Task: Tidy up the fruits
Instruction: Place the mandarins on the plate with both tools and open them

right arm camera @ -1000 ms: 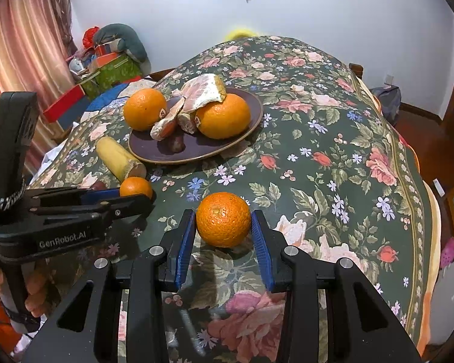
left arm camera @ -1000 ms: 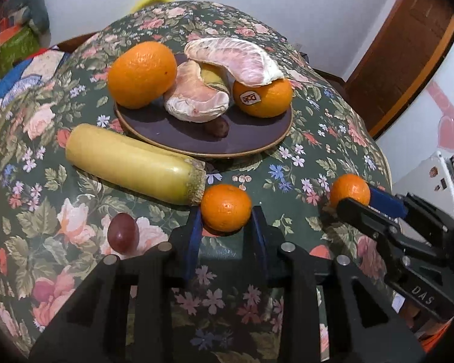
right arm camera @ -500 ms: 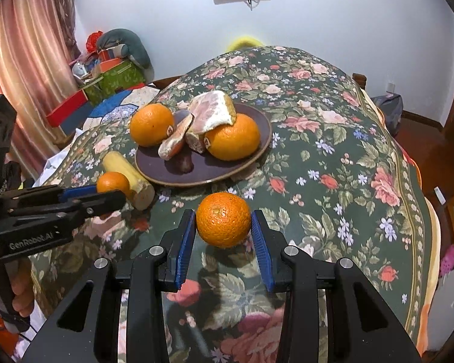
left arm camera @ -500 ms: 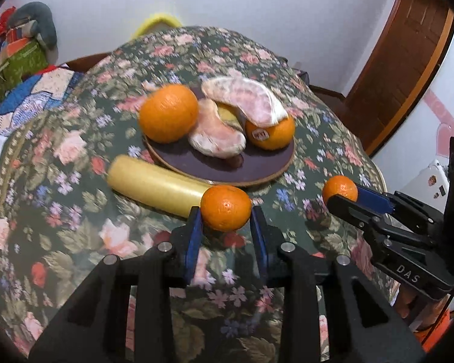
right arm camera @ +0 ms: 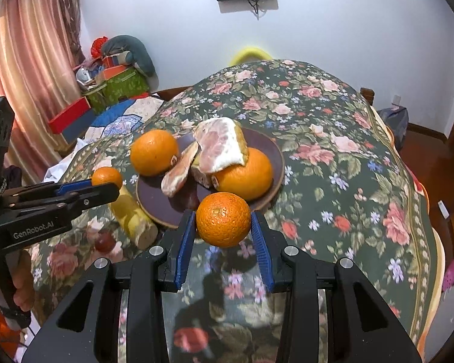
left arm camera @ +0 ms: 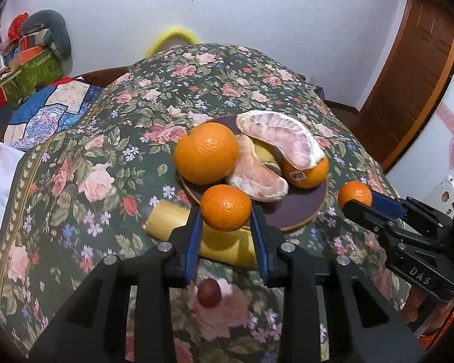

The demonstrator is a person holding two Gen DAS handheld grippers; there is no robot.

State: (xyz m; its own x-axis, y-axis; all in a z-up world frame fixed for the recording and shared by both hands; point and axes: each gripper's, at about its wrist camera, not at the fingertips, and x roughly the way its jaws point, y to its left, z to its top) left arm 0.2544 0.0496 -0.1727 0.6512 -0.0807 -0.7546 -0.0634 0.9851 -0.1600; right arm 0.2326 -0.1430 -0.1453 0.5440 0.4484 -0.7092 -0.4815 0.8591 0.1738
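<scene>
Both grippers have lifted their tangerines (left arm camera: 226,207) (right arm camera: 223,219) toward the plate (left arm camera: 305,211).

floral bed cover (left arm camera: 112,139) carries plate (left arm camera: 314,204), yellow cylinder (left arm camera: 166,220), grape (left arm camera: 208,294).

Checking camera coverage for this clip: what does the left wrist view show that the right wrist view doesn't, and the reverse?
Only the left wrist view shows the wooden door and the label sticker on the far orange.

Only the right wrist view shows the pink curtain and the hand carrying the left gripper.

Both show the brown plate with two oranges and peeled pomelo pieces, the yellow fruit, the grape, and the right gripper; each gripper is shut on a small orange.
</scene>
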